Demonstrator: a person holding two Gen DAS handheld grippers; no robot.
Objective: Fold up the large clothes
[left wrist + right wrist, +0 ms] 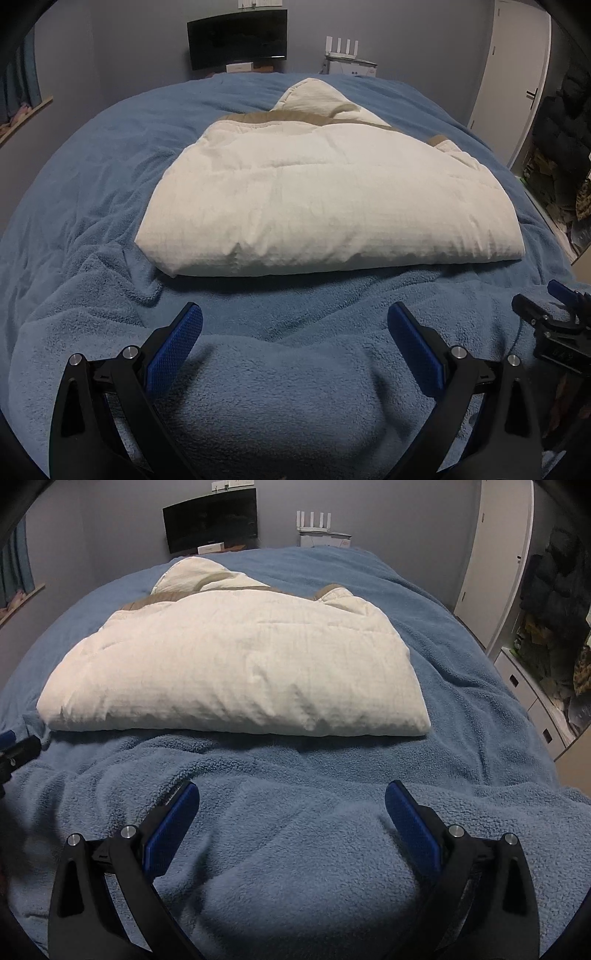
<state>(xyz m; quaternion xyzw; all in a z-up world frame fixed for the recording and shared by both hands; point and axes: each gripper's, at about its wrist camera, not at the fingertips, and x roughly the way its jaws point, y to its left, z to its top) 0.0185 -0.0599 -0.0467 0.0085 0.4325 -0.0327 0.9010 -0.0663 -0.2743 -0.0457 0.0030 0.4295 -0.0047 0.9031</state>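
Blue fleece blanket (110,206) under folded cream jacket (332,199); no legible writing

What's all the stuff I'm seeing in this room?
jacket: one, cream with tan trim, folded, on the bed's middle
blanket: one, blue fleece, covering the bed
monitor: one, black, at the far wall
router: one, white with four antennas, right of the monitor
door: one, white, on the right
shelves: white, cluttered, far right
left hand-held gripper: black with blue pads, open, empty, over the near blanket
right hand-held gripper: same colours, open, empty, beside the left one
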